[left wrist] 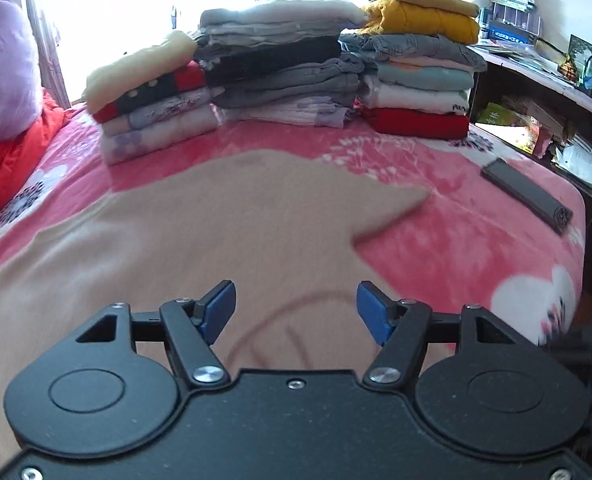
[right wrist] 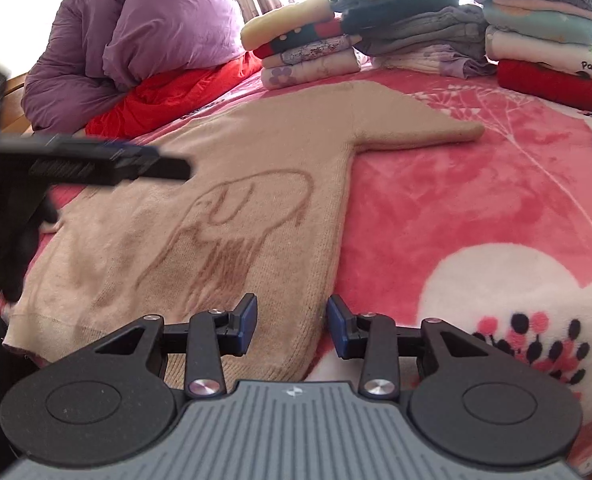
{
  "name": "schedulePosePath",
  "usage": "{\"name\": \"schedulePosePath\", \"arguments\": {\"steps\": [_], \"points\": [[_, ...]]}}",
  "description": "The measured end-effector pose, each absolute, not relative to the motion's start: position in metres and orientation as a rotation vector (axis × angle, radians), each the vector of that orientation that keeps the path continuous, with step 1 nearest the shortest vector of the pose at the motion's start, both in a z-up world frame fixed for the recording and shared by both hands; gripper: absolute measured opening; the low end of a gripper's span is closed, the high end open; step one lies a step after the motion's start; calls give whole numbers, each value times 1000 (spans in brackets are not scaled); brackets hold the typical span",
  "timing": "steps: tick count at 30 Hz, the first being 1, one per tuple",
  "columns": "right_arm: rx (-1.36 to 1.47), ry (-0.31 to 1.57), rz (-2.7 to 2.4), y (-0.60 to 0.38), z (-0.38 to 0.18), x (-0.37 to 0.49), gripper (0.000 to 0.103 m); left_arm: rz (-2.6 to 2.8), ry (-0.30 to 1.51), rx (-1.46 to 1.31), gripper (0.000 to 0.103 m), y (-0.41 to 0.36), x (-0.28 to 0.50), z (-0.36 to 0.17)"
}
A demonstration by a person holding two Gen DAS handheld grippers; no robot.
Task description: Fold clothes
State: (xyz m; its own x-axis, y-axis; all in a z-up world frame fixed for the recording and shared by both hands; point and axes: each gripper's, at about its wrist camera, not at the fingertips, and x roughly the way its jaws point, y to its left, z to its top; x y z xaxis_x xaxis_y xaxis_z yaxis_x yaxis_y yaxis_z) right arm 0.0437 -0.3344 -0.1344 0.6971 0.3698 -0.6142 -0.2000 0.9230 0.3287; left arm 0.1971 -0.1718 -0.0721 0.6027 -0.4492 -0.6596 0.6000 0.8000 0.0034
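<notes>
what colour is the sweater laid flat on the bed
Beige, or pale peach, with a brown outline drawing on it: the sweater shows best in the right wrist view.

Left gripper [left wrist: 296,312]: jaws spread wide, blue pads [left wrist: 220,308] facing each other, nothing between them, held low and level. Right gripper [right wrist: 292,330]: jaws parted, narrower gap, blue pads [right wrist: 248,320] empty, held low, pointing forward.
</notes>
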Motion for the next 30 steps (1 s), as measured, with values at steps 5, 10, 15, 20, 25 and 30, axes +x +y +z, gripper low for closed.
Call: {"name": "schedulePosePath", "arguments": {"steps": [5,10,15,20,25,30], "points": [[290,767,326,-342,-141,52,39,-627,706,257,66,-212,247,-62],[306,776,337,-346,-146,56,39,-578,822,157,65,-233,309,-59],[319,794,341,-347,-148,63,39,-767,801,458,65,-286,288,-63],[330,803,351,-347,-151,67,39,-807,737,794,62,-338,253,-97],[334,801,360,-348,-151,67,39,-722,612,1052,55,-375,233,-134],[325,795,368,-348,-152,65,40,-610,541,1023,10,-388,231,-136]]}}
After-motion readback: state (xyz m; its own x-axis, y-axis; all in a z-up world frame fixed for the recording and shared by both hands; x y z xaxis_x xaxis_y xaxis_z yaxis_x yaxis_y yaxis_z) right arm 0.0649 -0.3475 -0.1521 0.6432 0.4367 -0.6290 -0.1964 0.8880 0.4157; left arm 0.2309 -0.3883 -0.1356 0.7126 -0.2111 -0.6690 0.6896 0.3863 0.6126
